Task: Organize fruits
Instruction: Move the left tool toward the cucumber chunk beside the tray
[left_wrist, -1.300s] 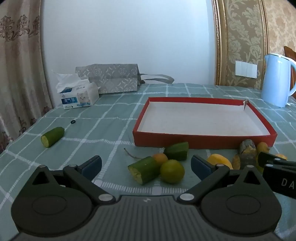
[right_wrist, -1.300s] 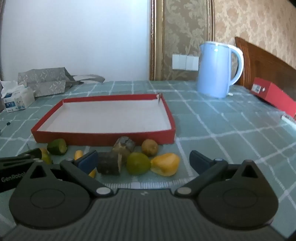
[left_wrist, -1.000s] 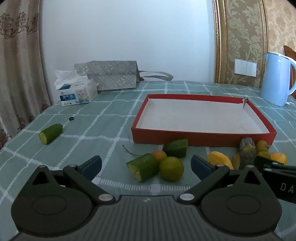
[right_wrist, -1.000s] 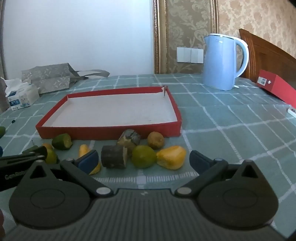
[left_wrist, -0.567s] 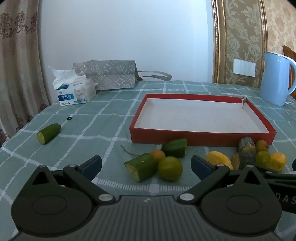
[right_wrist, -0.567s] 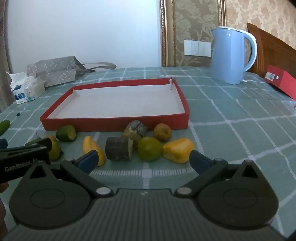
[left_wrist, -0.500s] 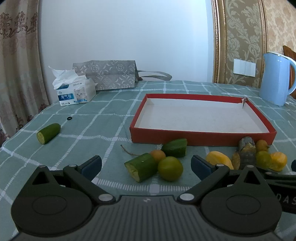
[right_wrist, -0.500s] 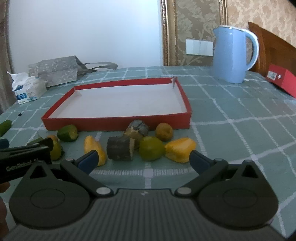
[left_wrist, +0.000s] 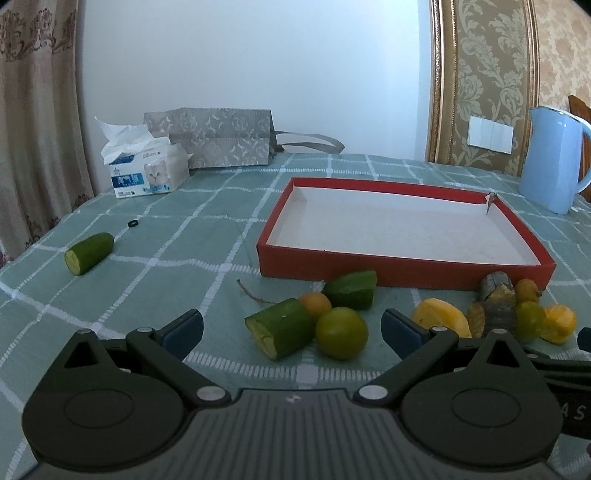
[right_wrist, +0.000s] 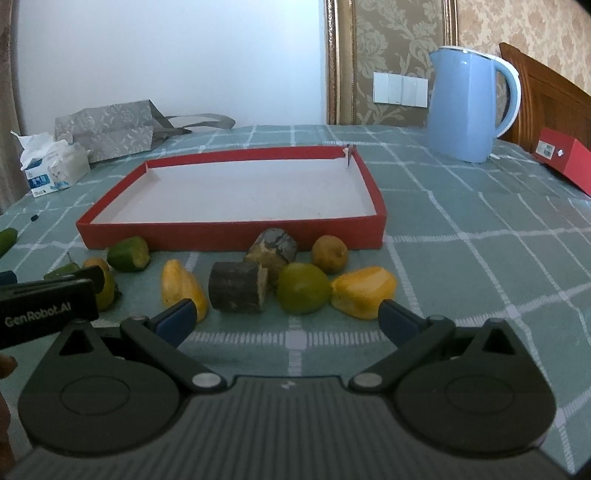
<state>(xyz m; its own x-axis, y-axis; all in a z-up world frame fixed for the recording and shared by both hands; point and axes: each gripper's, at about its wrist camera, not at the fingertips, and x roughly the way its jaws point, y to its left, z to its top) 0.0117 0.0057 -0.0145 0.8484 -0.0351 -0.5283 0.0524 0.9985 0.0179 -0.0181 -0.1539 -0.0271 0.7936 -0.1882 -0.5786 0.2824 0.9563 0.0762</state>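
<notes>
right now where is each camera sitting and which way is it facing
Left wrist: on the left gripper, low over the table, facing the red tray and a cut cucumber piece; its own open fingers show.
Right wrist: on the right gripper, facing the same tray past a green lime; its open fingers and the other gripper's body at left show.
Shared: red tray, blue kettle, tissue box.

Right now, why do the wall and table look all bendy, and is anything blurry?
Left wrist view: the fisheye lens bows the curtain and the gold frame at the edges; the fruit looks sharp. Right wrist view: the tablecloth lines curve, and the kettle leans.
</notes>
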